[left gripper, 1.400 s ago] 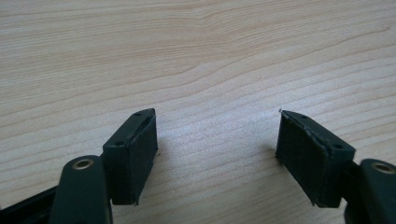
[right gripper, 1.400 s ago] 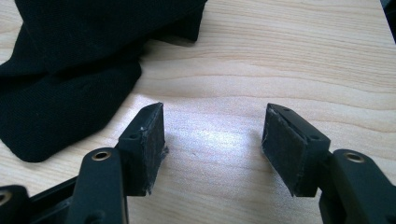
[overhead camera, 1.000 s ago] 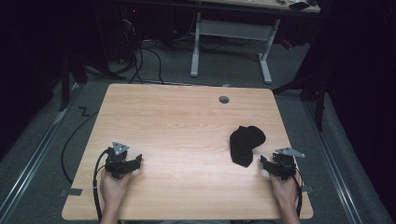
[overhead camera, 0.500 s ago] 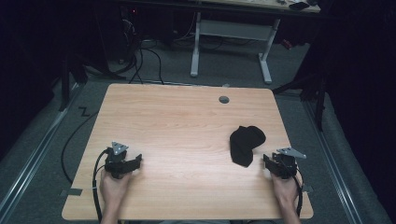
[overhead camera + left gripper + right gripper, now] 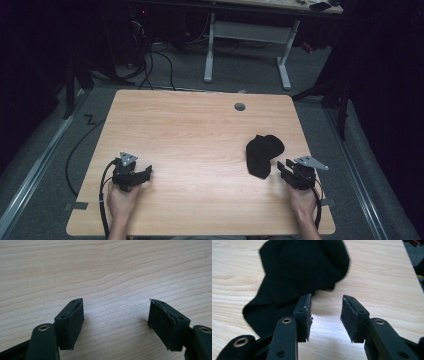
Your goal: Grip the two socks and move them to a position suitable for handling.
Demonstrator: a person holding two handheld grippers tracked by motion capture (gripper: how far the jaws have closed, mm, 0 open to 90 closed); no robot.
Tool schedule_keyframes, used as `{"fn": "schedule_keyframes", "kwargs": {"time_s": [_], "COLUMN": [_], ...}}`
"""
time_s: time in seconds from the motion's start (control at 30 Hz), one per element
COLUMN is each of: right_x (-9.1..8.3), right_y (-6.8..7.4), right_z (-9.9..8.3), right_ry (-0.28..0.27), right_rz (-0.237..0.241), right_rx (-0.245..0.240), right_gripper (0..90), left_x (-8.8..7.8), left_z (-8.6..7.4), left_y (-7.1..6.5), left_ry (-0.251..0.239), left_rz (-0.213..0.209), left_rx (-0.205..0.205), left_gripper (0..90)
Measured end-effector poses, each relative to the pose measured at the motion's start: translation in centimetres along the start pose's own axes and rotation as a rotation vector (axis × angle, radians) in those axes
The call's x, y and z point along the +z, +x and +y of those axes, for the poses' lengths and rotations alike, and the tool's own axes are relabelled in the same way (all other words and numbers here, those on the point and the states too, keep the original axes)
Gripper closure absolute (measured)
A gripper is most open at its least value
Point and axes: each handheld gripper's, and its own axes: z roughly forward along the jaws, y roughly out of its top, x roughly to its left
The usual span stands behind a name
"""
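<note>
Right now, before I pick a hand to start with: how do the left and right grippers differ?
The left gripper stands with jaws wide over bare table; the right gripper has just narrowed its jaws, nothing between them. The left gripper sits far from the black cloth; the right gripper sits just beside it, apart. Both are open, hand-held near the table's front edge.

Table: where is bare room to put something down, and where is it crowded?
The table is bare between the left gripper and the black cloth, and across the far half up to the grommet hole. It is tight where the right gripper nears the cloth.
</note>
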Motion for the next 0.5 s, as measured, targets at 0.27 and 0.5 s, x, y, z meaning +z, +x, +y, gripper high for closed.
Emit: {"fn": "schedule_keyframes", "kwargs": {"time_s": [0.27, 0.5], "right_x": [1.0, 2.2], "right_y": [1.7, 2.8], "right_z": [1.8, 3.3], "right_ry": [0.018, 0.012], "right_rz": [0.051, 0.053], "right_rx": [-0.031, -0.048], "right_gripper": [53.3, 44.1], "left_x": [0.0, 0.1], "left_z": [0.0, 0.1], "left_y": [-0.2, -0.2], "left_ry": [0.005, 0.003], "left_rz": [0.011, 0.011], "left_rx": [0.013, 0.012], "left_gripper": [29.1, 28.6]}}
